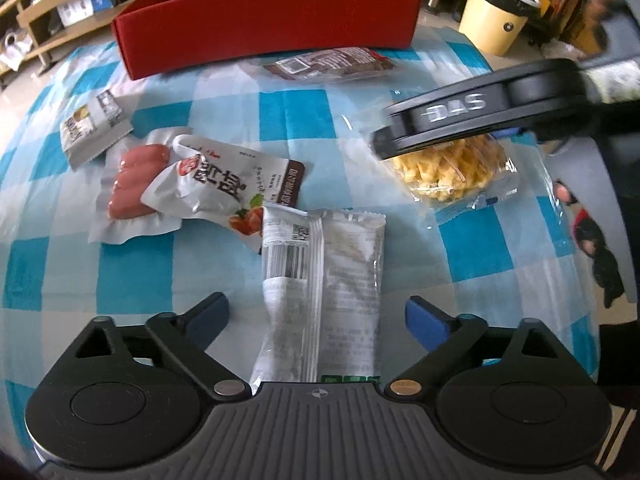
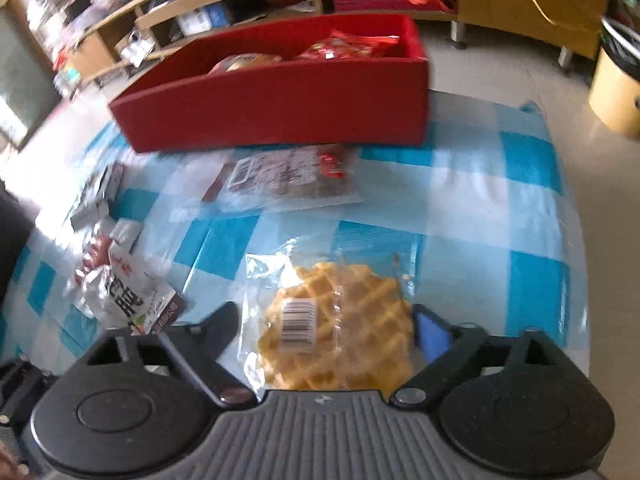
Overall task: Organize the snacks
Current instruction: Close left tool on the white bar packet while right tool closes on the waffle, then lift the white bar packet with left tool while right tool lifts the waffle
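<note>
A red box stands at the table's far edge; in the right wrist view the red box holds a few snack packs. My left gripper is open, its fingers either side of a silver snack bar packet lying on the checked cloth. My right gripper is open around a clear-wrapped waffle; in the left wrist view the right gripper sits over the waffle. A sausage pack and a white pouch lie left of centre.
A brown jerky pack lies in front of the box, also in the right wrist view. A small grey packet lies at the left. A cream bin stands on the floor beyond the table. Shelves line the back.
</note>
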`<action>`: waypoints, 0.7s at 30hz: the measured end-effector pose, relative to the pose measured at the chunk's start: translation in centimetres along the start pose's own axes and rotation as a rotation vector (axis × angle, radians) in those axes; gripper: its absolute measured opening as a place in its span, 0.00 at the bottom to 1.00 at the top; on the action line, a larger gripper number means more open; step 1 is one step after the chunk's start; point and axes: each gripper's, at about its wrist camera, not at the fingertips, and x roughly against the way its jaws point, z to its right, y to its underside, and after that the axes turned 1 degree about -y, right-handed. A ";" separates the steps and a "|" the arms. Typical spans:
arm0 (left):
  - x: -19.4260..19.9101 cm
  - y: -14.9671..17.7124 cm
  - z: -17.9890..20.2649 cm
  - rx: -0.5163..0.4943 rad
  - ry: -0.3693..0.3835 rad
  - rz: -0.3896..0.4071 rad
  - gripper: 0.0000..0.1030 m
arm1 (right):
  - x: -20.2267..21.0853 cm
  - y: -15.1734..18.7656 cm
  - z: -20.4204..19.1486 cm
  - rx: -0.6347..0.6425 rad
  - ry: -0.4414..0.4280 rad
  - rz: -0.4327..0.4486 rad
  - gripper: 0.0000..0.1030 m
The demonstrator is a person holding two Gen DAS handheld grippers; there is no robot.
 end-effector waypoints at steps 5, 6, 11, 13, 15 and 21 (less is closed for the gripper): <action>-0.1 0.7 0.8 -0.066 -0.043 0.019 0.95 | -0.9 1.2 -1.8 0.130 0.066 0.010 1.00; 0.0 0.8 0.8 -0.071 -0.047 0.023 0.93 | -0.9 1.4 -2.0 0.146 0.075 0.016 1.00; 0.4 1.0 0.4 -0.073 -0.048 0.039 0.84 | -0.5 2.1 -1.8 0.202 0.059 0.013 1.00; 0.5 0.9 0.3 -0.069 -0.051 0.036 0.82 | 0.0 2.3 -1.5 0.195 0.065 0.022 0.92; 0.5 0.8 0.3 -0.062 -0.054 0.032 0.80 | 0.7 2.6 -1.3 0.192 0.079 0.030 0.81; 0.9 1.1 0.1 -0.028 -0.038 0.019 0.77 | 2.6 3.8 -0.9 0.192 0.104 0.056 0.74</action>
